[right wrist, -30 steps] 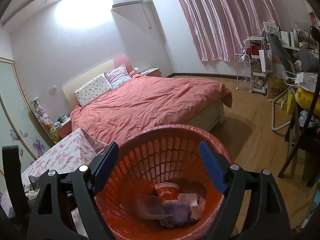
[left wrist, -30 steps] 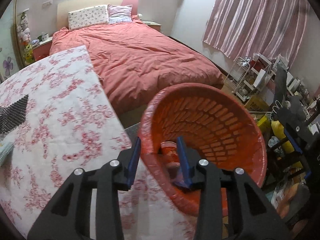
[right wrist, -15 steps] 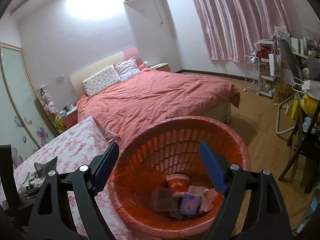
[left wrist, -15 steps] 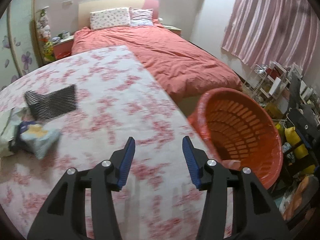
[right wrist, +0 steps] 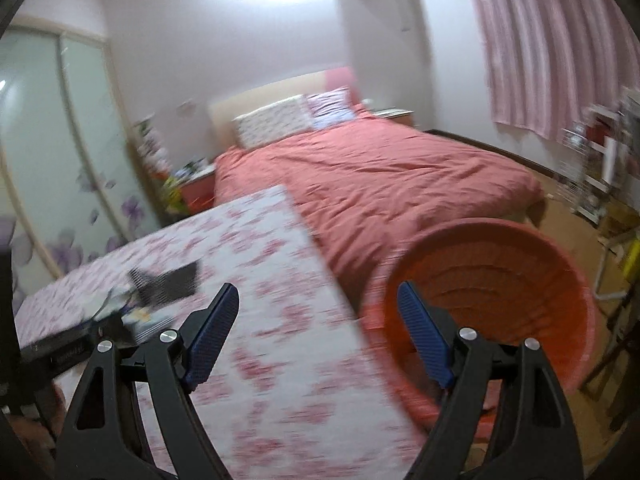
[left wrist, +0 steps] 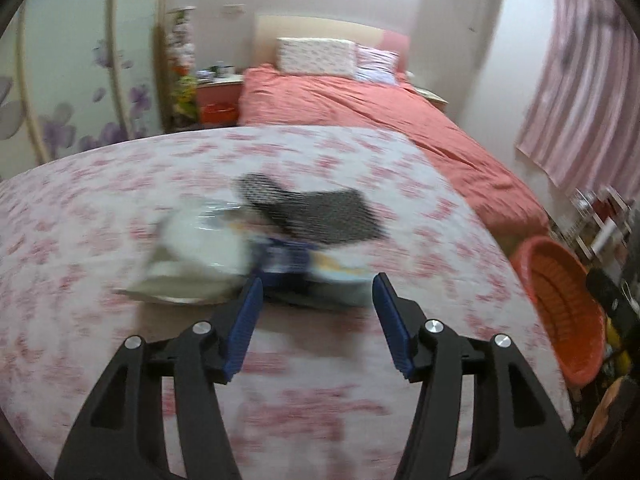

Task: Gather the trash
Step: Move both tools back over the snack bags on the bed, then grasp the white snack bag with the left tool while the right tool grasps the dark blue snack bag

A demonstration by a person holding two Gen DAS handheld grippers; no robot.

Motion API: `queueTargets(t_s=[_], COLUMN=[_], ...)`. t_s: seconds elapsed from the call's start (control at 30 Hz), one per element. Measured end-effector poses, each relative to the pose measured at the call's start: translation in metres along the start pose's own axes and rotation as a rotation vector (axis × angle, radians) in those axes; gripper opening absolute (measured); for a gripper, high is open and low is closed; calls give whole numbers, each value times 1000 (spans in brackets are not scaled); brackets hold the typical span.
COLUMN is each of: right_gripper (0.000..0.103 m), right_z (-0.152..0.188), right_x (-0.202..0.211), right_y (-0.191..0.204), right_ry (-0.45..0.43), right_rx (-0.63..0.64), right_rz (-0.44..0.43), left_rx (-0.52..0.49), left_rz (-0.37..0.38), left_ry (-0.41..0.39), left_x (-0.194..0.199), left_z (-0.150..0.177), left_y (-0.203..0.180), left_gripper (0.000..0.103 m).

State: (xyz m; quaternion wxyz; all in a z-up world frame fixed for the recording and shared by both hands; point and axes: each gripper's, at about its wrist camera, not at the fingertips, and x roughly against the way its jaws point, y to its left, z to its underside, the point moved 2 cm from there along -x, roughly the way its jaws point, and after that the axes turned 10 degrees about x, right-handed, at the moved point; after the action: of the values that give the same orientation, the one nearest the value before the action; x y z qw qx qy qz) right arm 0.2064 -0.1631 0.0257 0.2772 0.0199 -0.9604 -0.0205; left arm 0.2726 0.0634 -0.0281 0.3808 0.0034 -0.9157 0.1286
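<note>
Trash remains: a blurred heap of white plastic wrappers and a blue packet point(left wrist: 256, 248) lies on the pink-flowered tablecloth point(left wrist: 360, 420), touching a black mesh pouch point(left wrist: 320, 212). Off the cloth's right edge stands the round orange plastic basket point(right wrist: 520, 280). Left gripper point(left wrist: 318, 320), jaws just widening, and right gripper point(right wrist: 316, 336) are both spread, empty.

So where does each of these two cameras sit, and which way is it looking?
Left wrist: rides the left hand-held gripper, looking down at trash on the floral table; only its fingers show.
Right wrist: rides the right hand-held gripper, facing the table edge and orange basket; only its fingers show.
Shared: table, basket, bed.
</note>
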Motion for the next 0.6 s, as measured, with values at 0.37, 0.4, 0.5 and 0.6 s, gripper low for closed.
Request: queueTargets(t_s=[0.37,0.4,0.5,0.6], right_gripper=[68,66,62,62], right_z=[-5,-4,-4,0], right_x=[-50,-55,-70,-82], right_y=[125,134,152,164], right_ry=[114,119,151,197], right_rx=[192,202,221,243], right_rz=[-218,-226,-253,-265], left_rx=[124,133,159,174], left_rz=[-92,-96,-104,-109], left_ry=[-30,-30,-31,-32], left_x=[20,21,24,26], left_z=[-16,-17,-20,-21], left_y=[101,107,123,132], left_gripper=[60,60,60,60])
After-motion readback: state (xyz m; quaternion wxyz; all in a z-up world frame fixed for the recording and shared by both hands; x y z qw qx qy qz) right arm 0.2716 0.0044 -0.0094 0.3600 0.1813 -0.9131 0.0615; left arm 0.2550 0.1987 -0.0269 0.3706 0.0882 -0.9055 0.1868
